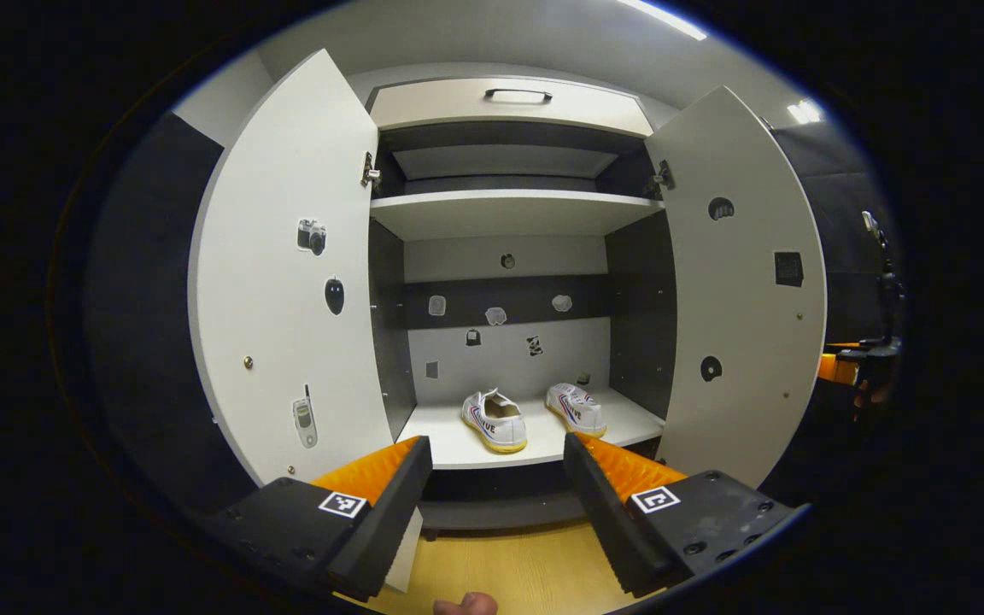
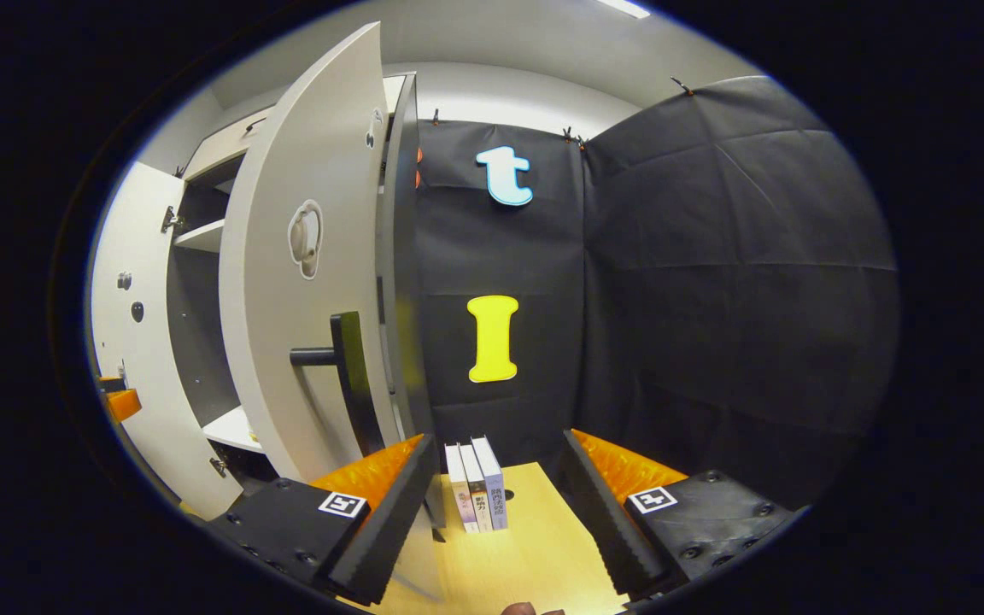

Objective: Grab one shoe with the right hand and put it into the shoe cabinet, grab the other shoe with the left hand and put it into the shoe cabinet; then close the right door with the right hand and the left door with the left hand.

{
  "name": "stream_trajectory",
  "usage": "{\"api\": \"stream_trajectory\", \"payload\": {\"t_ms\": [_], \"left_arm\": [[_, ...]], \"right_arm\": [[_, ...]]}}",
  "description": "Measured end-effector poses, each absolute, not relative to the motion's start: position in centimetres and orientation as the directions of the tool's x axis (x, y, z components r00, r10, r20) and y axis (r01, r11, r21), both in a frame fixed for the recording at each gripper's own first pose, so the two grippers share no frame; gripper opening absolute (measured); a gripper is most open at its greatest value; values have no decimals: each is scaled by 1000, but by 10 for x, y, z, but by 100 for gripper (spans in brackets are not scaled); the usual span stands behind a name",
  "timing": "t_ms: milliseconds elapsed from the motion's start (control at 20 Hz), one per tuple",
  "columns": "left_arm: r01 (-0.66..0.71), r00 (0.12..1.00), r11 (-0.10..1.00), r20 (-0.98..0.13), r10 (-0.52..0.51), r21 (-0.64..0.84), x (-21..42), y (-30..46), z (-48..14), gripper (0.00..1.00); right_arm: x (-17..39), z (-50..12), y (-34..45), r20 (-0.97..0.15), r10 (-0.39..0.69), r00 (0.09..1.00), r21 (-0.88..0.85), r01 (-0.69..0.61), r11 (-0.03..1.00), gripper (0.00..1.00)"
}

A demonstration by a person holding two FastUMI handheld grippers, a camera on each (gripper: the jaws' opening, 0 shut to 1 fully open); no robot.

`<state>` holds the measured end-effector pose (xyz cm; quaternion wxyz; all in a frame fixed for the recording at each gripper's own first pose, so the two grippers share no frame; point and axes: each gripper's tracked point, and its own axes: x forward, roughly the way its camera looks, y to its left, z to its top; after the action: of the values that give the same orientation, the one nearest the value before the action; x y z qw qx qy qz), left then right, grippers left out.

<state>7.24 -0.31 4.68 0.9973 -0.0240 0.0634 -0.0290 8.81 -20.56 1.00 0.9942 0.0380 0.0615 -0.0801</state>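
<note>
Two white shoes [image 1: 535,416], a pair, side by side on the lower shelf [image 1: 458,440] of the shoe cabinet [image 1: 509,213], toes toward the room; both placed, neither touched by a gripper. Cabinet: both doors swung wide. Left door [image 1: 287,282], inner face outward, a few stickers on it. Right door [image 2: 308,282], seen from its outer face in the right gripper view, a dark bar handle [image 2: 347,376] standing off its free edge. Right gripper [image 2: 496,504]: jaws spread, holding nothing, just beside that door's free edge and near the handle. Left gripper [image 1: 496,504]: jaws spread, empty, facing the cabinet's interior, well apart from the left door. Step in hand, by my reading: stowing done, closing of the right door about to begin. Next move likely calls for the right gripper to meet the outer face or handle and push the door round. Also present: three books [image 2: 477,487] upright on a wooden surface [image 2: 535,547] beside the cabinet.
</note>
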Motion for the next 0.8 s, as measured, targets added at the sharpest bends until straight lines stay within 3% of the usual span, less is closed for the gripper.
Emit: {"api": "stream_trajectory", "payload": {"t_ms": [100,150,450,650,800], "left_arm": [[57,991,998,-120,-60,-32,69,-2,45,96],[61,991,998,-117,-63,-24,68,-3,45,96],[76,989,996,-124,-80,-44,61,-2,40,96],[66,989,997,-127,-71,-45,57,7,38,96],[56,990,997,-128,-61,-44,52,14,37,96]], "right_arm": [[87,9,-198,-129,-137,982,81,149,986,92],[85,10,-193,-129,-130,983,81,141,987,96],[80,10,-165,-132,-107,986,92,119,989,96],[80,9,-128,-127,-49,991,110,63,992,100],[86,7,-91,-127,12,992,131,5,991,98]]}}
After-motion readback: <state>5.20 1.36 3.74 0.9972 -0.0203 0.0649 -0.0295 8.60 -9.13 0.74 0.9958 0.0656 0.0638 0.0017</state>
